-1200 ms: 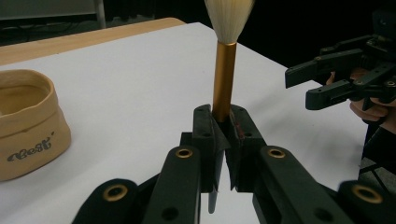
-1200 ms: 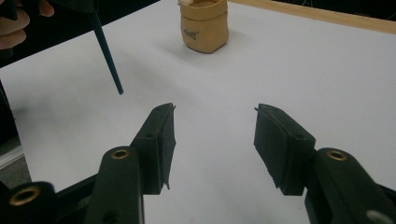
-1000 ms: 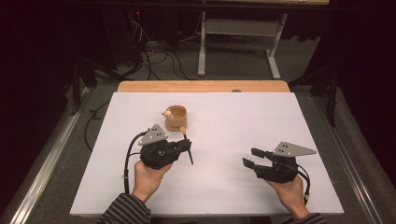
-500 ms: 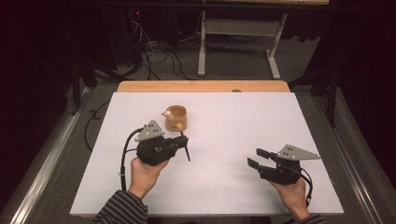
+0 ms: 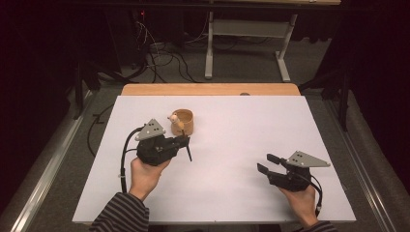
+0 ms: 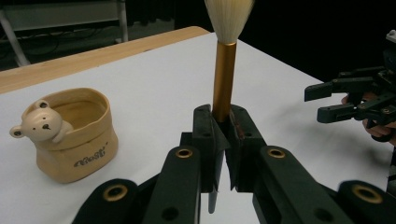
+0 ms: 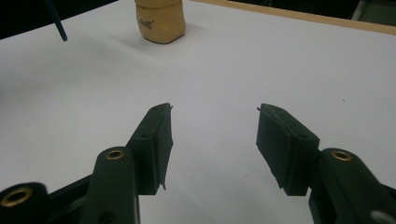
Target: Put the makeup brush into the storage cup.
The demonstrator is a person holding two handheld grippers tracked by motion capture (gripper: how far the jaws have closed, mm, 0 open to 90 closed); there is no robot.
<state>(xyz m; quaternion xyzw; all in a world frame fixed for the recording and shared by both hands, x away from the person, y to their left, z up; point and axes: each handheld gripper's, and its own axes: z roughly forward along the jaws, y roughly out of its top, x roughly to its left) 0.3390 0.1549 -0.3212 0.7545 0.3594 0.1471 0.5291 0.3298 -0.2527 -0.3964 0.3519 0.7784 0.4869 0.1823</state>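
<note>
Both grippers | left gripper (image 6: 219, 140) clamps brush (image 6: 224, 79) (bristle tip cropped) | right gripper (image 7: 212, 140) jaws wide

A lab or test room, dimly lit. A white sheet (image 5: 251, 159) covers a wooden table (image 5: 210, 89); past its far edge, loose cables (image 5: 159, 55) lie tangled on grey carpet (image 5: 241, 72) beside a metal desk frame (image 5: 246, 43), with dark equipment racks at both sides.
</note>
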